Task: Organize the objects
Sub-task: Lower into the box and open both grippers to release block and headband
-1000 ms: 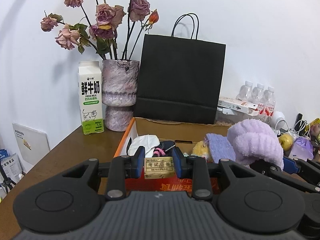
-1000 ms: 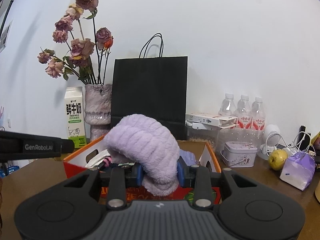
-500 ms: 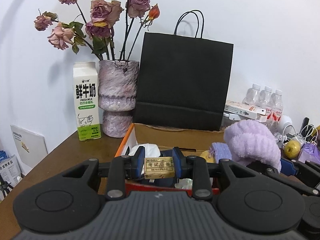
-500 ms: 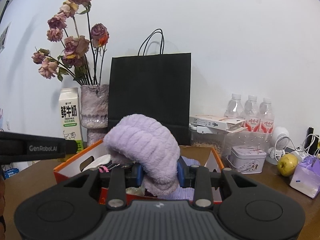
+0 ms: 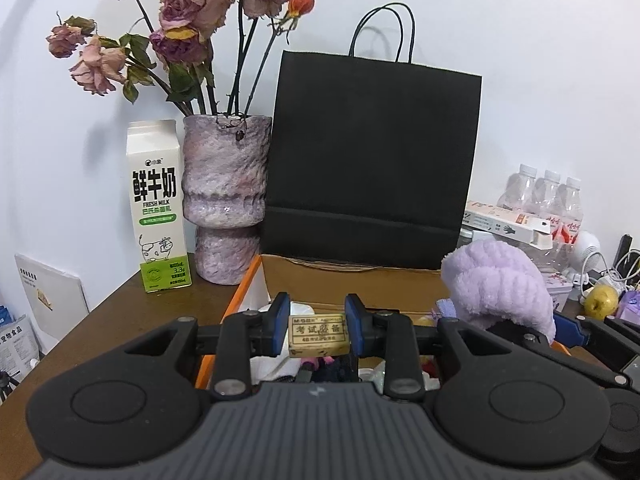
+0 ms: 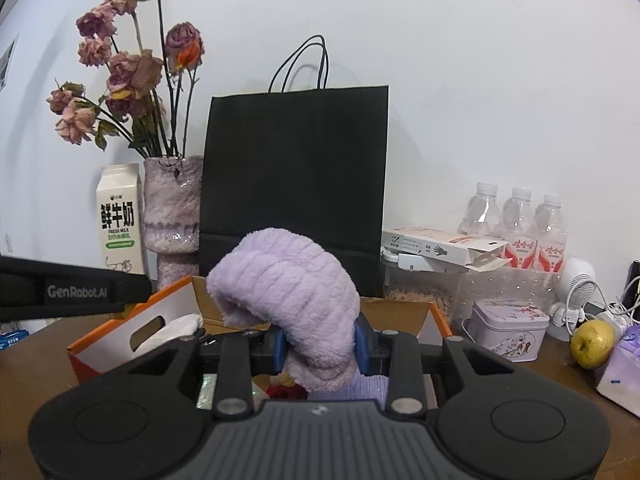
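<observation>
Over box (image 5: 248,292): eraser (image 5: 318,334) pinched in left jaws, fleece (image 6: 288,292) in right; lower inside walls, then release.

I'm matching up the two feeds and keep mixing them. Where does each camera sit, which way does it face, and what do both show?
Left wrist: sits on the left gripper, looking forward along its fingers at the black paper bag and milk carton; the jaws clamp a small tan eraser.
Right wrist: sits on the right gripper, facing the same wall; its jaws hold a purple fluffy cloth, and the left gripper's black arm crosses at left.
Shared: bag, carton, vase of dried roses, orange box, water bottles.
</observation>
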`<act>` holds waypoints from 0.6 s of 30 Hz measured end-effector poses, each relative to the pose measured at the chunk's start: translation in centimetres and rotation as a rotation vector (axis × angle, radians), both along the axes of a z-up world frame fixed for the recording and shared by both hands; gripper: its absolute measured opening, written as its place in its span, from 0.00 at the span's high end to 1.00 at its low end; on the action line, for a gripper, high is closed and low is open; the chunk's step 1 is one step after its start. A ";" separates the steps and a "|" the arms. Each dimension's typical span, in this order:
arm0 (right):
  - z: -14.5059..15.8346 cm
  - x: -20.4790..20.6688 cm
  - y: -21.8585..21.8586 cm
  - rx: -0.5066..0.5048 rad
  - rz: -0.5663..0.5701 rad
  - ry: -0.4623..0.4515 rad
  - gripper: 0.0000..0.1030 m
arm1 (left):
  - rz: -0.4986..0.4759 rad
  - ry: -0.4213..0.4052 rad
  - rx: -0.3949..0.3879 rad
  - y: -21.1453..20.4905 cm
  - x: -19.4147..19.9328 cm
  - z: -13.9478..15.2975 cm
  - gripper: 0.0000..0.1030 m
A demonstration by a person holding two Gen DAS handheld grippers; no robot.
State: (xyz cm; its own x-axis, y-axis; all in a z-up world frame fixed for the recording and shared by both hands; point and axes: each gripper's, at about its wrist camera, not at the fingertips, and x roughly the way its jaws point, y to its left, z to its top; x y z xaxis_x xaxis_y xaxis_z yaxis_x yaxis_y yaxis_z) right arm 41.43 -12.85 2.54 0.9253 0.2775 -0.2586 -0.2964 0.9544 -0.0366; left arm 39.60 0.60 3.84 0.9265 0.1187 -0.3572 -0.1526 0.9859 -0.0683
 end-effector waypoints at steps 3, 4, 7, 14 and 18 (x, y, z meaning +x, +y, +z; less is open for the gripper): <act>-0.1 0.9 0.0 0.000 0.001 0.004 0.70 | -0.001 0.004 0.008 0.0 0.9 -0.2 0.70; -0.2 1.1 -0.1 0.001 0.001 0.006 0.70 | 0.000 0.004 0.010 0.1 1.1 -0.3 0.70; -0.3 1.9 -0.1 0.000 0.000 0.012 0.69 | 0.000 0.007 0.015 0.1 1.9 -0.5 0.70; -0.7 3.6 0.0 -0.010 0.007 0.026 0.68 | -0.004 0.008 0.028 0.0 3.8 -0.6 0.70; -0.9 4.5 0.2 -0.020 0.008 0.041 0.66 | -0.009 0.014 0.026 0.0 5.1 -0.8 0.70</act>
State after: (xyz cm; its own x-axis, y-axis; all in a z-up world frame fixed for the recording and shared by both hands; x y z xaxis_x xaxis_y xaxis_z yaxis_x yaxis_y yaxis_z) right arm 45.97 -12.70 1.63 0.9117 0.2792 -0.3015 -0.3057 0.9511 -0.0435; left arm 44.69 0.64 3.05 0.9224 0.1197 -0.3672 -0.1447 0.9886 -0.0410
